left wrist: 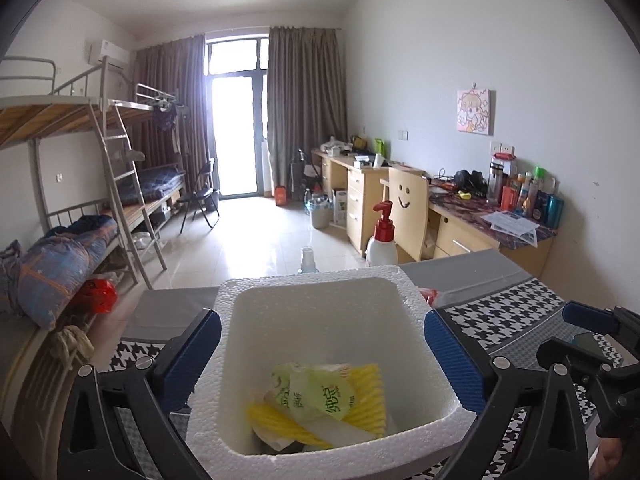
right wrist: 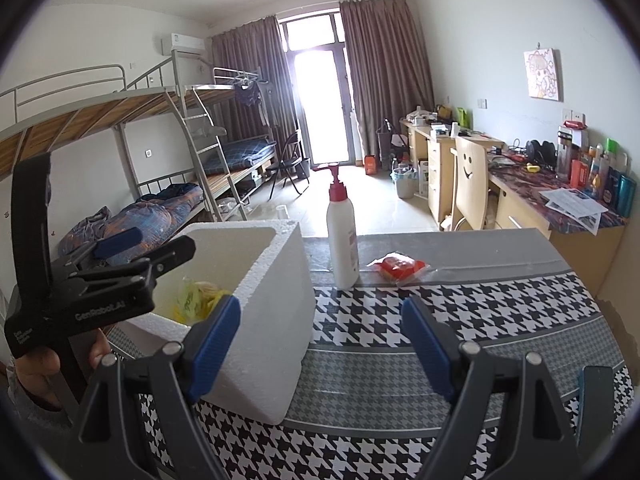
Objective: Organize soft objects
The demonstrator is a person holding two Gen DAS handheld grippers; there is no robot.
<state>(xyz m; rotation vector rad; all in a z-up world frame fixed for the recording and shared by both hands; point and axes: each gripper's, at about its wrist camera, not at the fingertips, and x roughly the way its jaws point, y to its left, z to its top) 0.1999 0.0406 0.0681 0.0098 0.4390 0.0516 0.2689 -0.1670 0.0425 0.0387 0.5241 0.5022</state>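
A white foam box (left wrist: pixel 320 292) stands on the houndstooth table cloth; it also shows in the right wrist view (right wrist: pixel 260 292). Inside lie a green-printed soft packet (left wrist: pixel 320 396) and yellow sponges (left wrist: pixel 368 396). My left gripper (left wrist: pixel 320 364) is wide open, its blue pads (left wrist: pixel 452 360) on either side of the box's outer walls; whether they press it I cannot tell. My right gripper (right wrist: pixel 320 348) is open and empty, right of the box. A red packet in clear wrap (right wrist: pixel 398 266) lies on the table beyond it.
A white pump bottle with red top (right wrist: pixel 342 236) stands beside the box's far right corner. A small spray bottle (left wrist: pixel 309 262) stands behind the box. Bunk beds (right wrist: pixel 160 160) are at left, desks and a chair (right wrist: pixel 472 184) at right.
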